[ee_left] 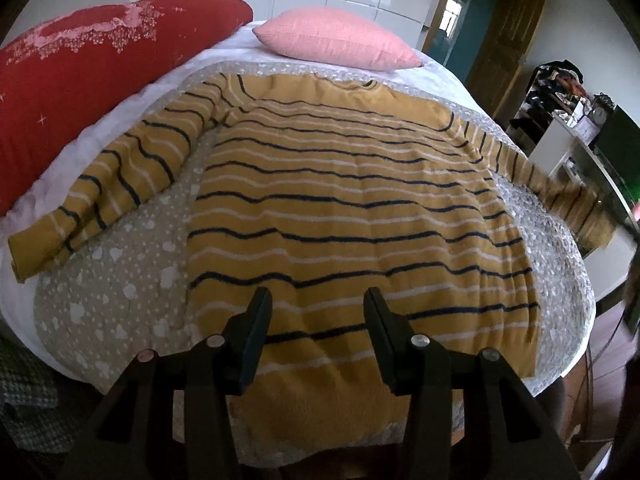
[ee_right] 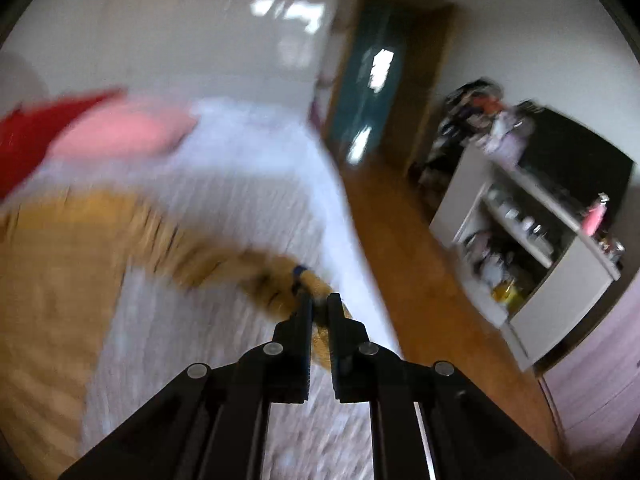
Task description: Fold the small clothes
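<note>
The striped sweater (ee_left: 340, 200) lies flat across the bed (ee_left: 100, 300), filling the frame's centre. The left claw (ee_left: 316, 304) hovers half-open, empty, above its hem. The right claw (ee_right: 319, 306) pinches the sleeve cuff (ee_right: 320, 286).

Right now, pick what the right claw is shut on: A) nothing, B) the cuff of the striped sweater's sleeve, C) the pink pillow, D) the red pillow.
B: the right claw pinches the mustard cuff of the striped sweater, whose sleeve trails back from it.
</note>
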The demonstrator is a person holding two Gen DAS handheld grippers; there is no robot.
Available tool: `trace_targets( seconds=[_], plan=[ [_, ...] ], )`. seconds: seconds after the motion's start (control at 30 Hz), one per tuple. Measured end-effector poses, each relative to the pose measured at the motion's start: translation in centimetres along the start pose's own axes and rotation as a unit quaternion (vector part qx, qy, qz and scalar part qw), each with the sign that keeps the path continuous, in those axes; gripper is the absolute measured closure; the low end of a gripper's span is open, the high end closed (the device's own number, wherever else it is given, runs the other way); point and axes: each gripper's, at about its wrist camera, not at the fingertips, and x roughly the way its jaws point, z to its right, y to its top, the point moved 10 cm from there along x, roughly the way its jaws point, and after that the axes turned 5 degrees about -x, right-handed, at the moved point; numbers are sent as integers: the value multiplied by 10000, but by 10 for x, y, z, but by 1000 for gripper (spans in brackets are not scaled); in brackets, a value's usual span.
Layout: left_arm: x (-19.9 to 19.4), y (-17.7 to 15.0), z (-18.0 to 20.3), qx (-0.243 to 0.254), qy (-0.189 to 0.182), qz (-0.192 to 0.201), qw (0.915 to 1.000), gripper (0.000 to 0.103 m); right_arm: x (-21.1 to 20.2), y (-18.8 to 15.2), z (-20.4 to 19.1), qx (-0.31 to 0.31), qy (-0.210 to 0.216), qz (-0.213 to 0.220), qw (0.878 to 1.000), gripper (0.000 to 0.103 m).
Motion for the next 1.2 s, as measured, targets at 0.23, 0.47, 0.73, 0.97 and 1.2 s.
trace_targets(
  seconds=[0.23,0.47,0.73,0.97,1.2],
  plan=[
    [-7,4,-16,-162,-21,107,9998,57,4,-128,34,1412,397,-1009,9840,82],
    [-3,-3,-13,-227,-130,-7,9997,56,-9,-146,58,2760,977,-696,9537,46],
    [-8,-4,-7,-180,-214,33,9996,56,42,-120,8,1976,857,-984,9715,88],
    [-21,-1,-19,-326,-436,201,9983,56,-11,-37,50,3572,2532,41,8990,89],
    [-30,0,-43,-585,-703,303,9953,55,29,-57,6,2954,1732,-1502,9275,90]
  ],
)
